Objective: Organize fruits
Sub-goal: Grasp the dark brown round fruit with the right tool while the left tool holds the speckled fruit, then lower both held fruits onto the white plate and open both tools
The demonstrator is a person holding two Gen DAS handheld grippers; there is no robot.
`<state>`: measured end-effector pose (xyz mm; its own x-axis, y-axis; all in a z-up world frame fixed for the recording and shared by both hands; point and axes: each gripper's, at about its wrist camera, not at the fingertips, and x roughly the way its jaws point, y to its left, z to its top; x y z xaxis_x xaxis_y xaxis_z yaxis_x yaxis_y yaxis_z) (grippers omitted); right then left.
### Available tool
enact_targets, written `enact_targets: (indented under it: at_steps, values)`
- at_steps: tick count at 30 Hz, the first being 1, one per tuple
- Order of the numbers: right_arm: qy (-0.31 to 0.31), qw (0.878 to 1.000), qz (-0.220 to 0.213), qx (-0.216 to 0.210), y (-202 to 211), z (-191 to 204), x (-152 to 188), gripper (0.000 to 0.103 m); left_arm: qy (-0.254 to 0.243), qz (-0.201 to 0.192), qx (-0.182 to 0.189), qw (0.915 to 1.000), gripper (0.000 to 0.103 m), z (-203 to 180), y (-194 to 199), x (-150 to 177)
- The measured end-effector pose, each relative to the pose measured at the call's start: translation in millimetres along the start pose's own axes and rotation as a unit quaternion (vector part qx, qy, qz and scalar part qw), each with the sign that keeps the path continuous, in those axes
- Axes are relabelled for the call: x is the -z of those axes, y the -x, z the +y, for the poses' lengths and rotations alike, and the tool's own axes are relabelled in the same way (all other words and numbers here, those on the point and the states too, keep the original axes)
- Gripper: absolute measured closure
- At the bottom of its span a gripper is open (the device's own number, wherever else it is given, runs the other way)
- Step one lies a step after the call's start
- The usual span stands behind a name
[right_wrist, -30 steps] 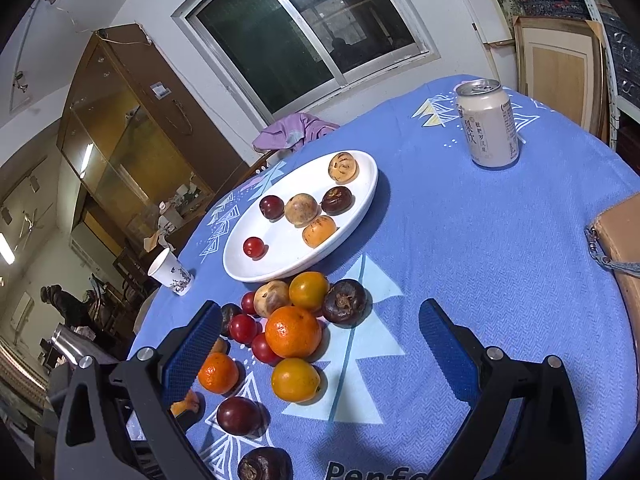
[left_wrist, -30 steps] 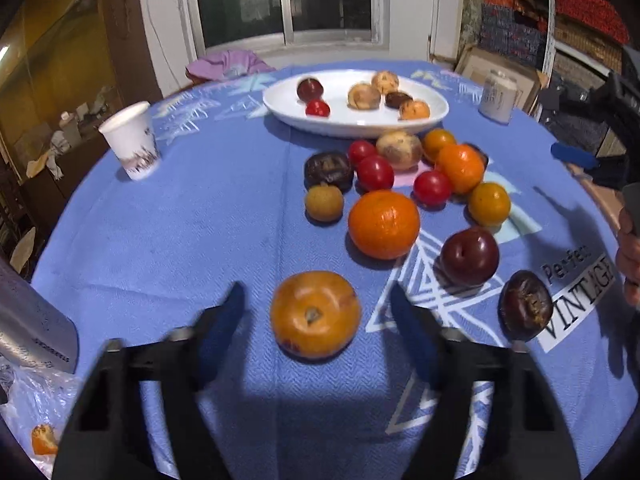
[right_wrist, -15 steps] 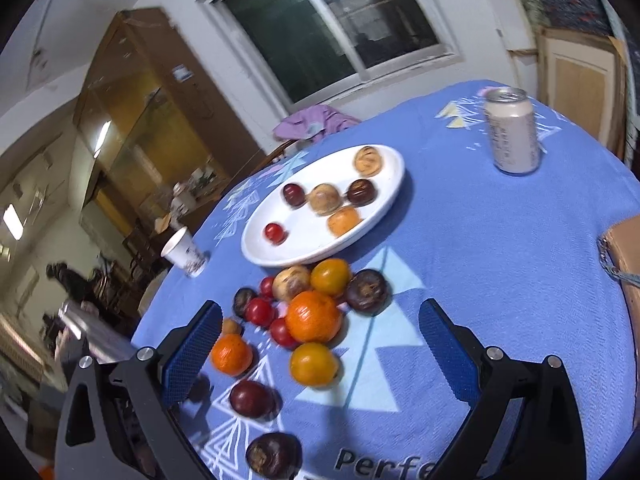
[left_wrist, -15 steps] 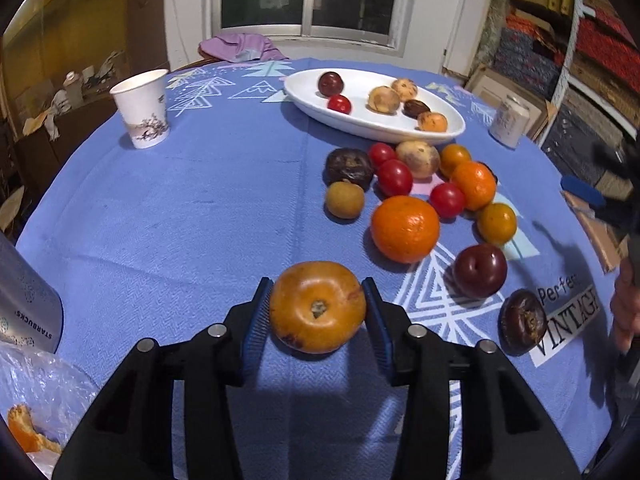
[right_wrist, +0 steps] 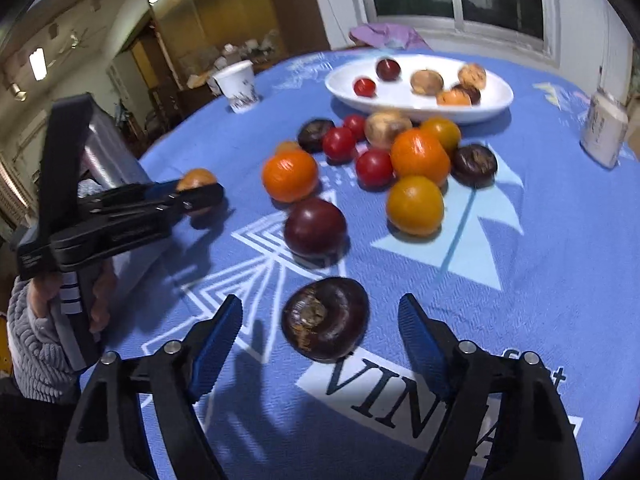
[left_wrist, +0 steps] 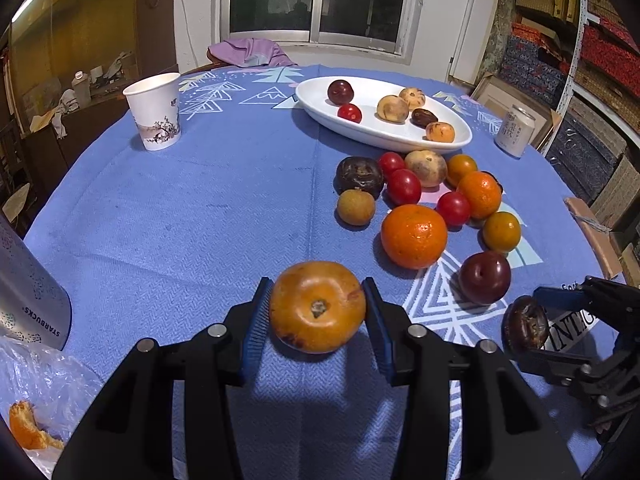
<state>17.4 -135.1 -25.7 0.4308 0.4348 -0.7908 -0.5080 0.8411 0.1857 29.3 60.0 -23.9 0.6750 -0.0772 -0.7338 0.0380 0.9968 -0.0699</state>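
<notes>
We see the left claw [left_wrist: 318, 312] pinching an orange-brown fruit [left_wrist: 318, 306], its blue pads pressed against both sides, stem end facing the camera, above the blue cloth of the table [left_wrist: 200, 220]. The right claw [right_wrist: 320, 324] stands spread around a dark brown fruit [right_wrist: 325, 324] that lies on the cloth by the printed lettering; its jaws have just been closing in, yet a gap shows on each side and the pads do not touch it. Beyond, a loose cluster sits on the table: a large orange [left_wrist: 414, 236], a dark plum [left_wrist: 485, 277], red tomatoes [left_wrist: 404, 187] and smaller yellow-orange fruits. Behind them a white oval plate [left_wrist: 384, 136] carries six fruits. A paper cup [left_wrist: 154, 116] stands well apart on the left, and a drink can [left_wrist: 515, 131] just beyond the plate's right end.
</notes>
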Motion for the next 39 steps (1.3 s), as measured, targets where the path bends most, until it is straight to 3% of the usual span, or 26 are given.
enact_targets:
  at_steps: [7,8,13,18,22,25,28,31,35,39]
  values:
    - [0.073,0.995,0.012,0.069,-4.1,29.2,6.8,0.05,-0.003,0.004,0.002,1.0,0.059,-0.8,-1.1,-0.3]
    - [0.076,0.995,0.012,0.063,-3.3,29.9,7.6,0.055,-0.004,0.006,0.003,1.0,0.058,-0.9,-1.8,-0.1]
    - [0.064,0.997,0.01,0.046,-2.6,23.5,5.5,0.056,-0.002,0.022,0.011,0.9997,0.059,0.1,-8.8,-0.5]
    - [-0.024,0.999,-0.015,-0.03,6.6,-8.5,-0.2,0.056,0.0,0.014,0.022,0.9997,0.059,-0.9,-4.8,-5.6]
    - [-0.045,0.996,-0.074,-0.022,34.1,-24.5,-30.8,0.056,-0.023,-0.022,0.001,0.9995,0.059,-14.4,3.7,-47.1]
    - [-0.045,0.991,-0.126,0.007,56.6,-35.2,-77.1,0.056,-0.017,-0.043,-0.002,0.9989,0.059,-21.7,-0.1,-91.6]
    - [-0.054,0.987,-0.146,0.033,53.9,-51.3,-121.3,0.056,-0.01,-0.049,-0.006,0.9987,0.059,-29.0,-16.3,-130.7]
    - [-0.083,0.985,-0.146,0.051,31.4,-76.3,-155.5,0.056,0.0,-0.046,-0.013,0.9989,0.059,-33.3,-44.3,-162.6]
    - [-0.128,0.984,-0.117,0.042,-14.5,-108.6,-180.0,0.056,0.029,-0.03,-0.011,0.9991,0.059,-27.0,-84.5,-188.4]
    - [-0.112,0.988,-0.096,0.039,-40.2,-104.7,-188.9,0.056,0.045,-0.016,-0.004,0.9988,0.059,-18.8,-116.9,-202.5]
